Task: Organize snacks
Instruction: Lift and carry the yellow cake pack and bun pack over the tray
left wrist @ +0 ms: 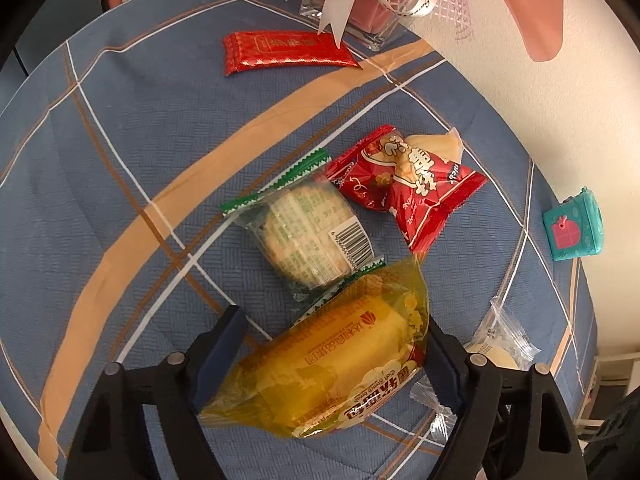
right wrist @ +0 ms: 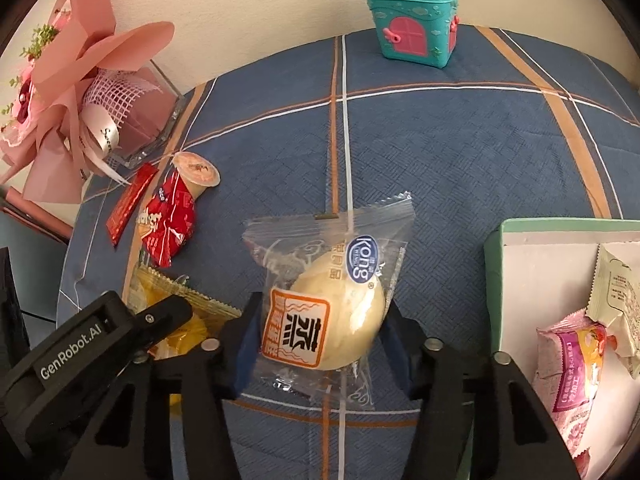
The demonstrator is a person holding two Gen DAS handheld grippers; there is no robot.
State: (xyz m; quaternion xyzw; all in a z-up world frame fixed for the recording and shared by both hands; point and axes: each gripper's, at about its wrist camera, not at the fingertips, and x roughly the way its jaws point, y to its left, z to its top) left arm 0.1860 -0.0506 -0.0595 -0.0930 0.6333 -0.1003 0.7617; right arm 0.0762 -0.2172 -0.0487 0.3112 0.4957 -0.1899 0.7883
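Home room: plaid cloth (right wrist: 460,152) on table, pink bouquet (right wrist: 76,92), toy house (right wrist: 412,28), cream wall (right wrist: 248,12).

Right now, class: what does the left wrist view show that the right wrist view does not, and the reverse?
Only the left wrist view: the green-edged biscuit pack.

Only the right wrist view: the green box holding packets, beside the right gripper, whose pads press the clear-wrapped bun.

Both: the yellow bread pack between the left gripper fingers, the red snack bag, the teal toy house and the bouquet.
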